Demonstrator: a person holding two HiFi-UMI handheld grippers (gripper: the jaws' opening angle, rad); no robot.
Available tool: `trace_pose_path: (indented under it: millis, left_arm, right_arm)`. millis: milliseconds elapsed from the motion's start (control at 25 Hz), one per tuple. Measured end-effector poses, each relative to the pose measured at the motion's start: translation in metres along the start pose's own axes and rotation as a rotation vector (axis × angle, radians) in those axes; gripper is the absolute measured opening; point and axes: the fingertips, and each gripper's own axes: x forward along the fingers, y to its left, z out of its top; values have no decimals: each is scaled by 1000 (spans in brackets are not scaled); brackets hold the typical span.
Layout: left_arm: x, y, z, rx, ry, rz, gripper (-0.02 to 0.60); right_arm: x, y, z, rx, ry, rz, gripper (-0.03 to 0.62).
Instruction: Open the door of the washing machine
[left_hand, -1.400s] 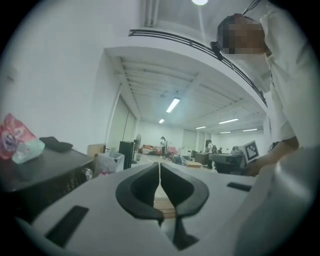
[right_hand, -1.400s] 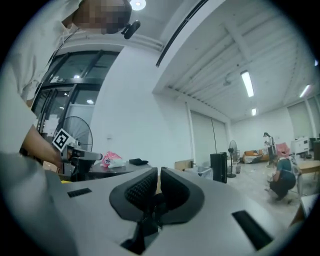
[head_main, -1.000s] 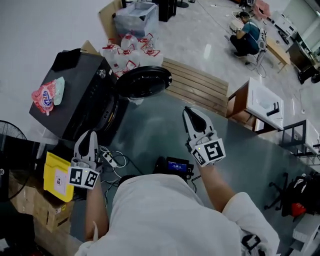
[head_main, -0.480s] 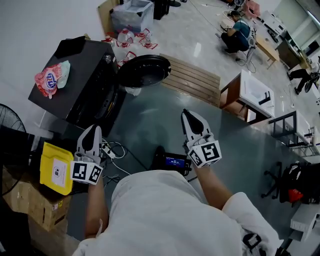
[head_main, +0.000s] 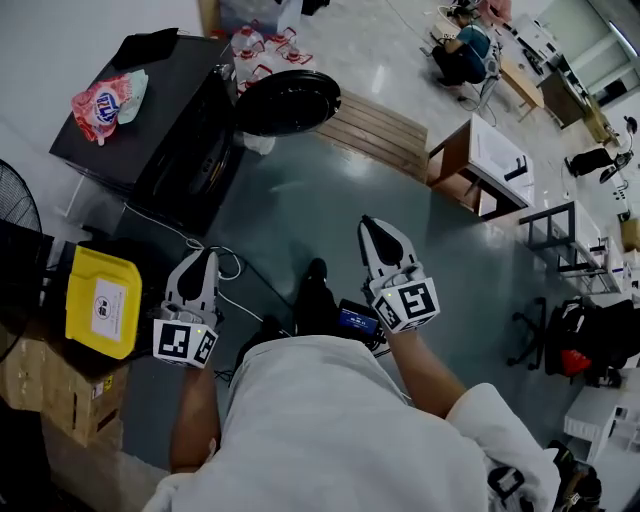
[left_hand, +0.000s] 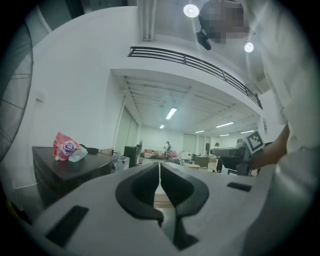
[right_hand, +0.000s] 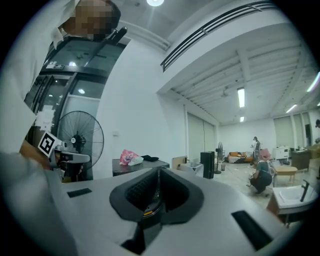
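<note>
As far as I can judge, the job already looks done. At the upper left of the head view a red-and-white packet (head_main: 100, 100) lies on top of the dark washing machine (head_main: 165, 140). Below it, at lower left, my left hand-held gripper (head_main: 198, 262) has its jaws pressed together on nothing, well apart from the machine. At top centre the machine's round door (head_main: 288, 102) stands swung wide off the front. Right of centre, my right hand-held gripper (head_main: 372, 228) is likewise closed and empty, well apart from the door. Nothing seems left to open.
</note>
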Motion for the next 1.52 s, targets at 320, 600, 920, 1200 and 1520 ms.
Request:
trace_pose_path:
  millis: [320,600,920,1200,1520]
  left_arm:
    - [-19,-14,-3,21,-6,76,16]
    - [-15,-31,21,37,-55,148,17]
    - [21,-74,27,87,-24,106,17]
    - [42,-90,12,71,4,76,17]
    - [45,-87,2,38,13,84,17]
  right_arm:
    - [-31,-8,-9,-25,60,3,38]
    - [-33,-21,-5,-28,18,98,38]
    - [-52,-60,-20,-9,27,77,38]
    - [-50,-72,-25,7,23,60,37]
    - [-51,-75,-31,9,34,62,34]
